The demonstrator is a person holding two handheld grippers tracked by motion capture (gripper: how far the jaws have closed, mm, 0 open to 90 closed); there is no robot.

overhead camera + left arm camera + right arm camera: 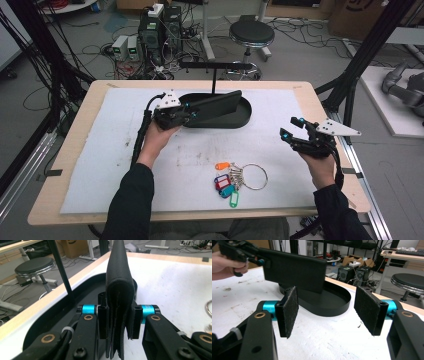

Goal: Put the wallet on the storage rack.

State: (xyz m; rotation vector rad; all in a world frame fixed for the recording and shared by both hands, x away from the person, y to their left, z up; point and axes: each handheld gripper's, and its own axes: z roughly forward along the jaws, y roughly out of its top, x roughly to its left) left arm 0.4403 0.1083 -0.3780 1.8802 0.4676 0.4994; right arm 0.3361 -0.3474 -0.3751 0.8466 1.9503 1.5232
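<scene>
My left gripper (192, 114) is shut on one end of a flat black folded wallet (217, 106), which it holds on edge over a black oval tray (246, 116) at the back of the mat. In the left gripper view the pads (102, 322) squeeze the wallet (119, 285) from both sides above the tray (62, 315). My right gripper (291, 128) hovers at the right of the table, open, with nothing between its pads (288, 311). The right gripper view looks across at the wallet (294, 268), the tray (332, 305) and the left gripper (239, 251).
A large key ring (254, 176) with keys and several coloured tags (226, 182) lies on the white mat (100, 165) near the front. A thin black T-shaped post (214, 75) rises from the tray's back. A stool (251, 35) and cables are beyond the table.
</scene>
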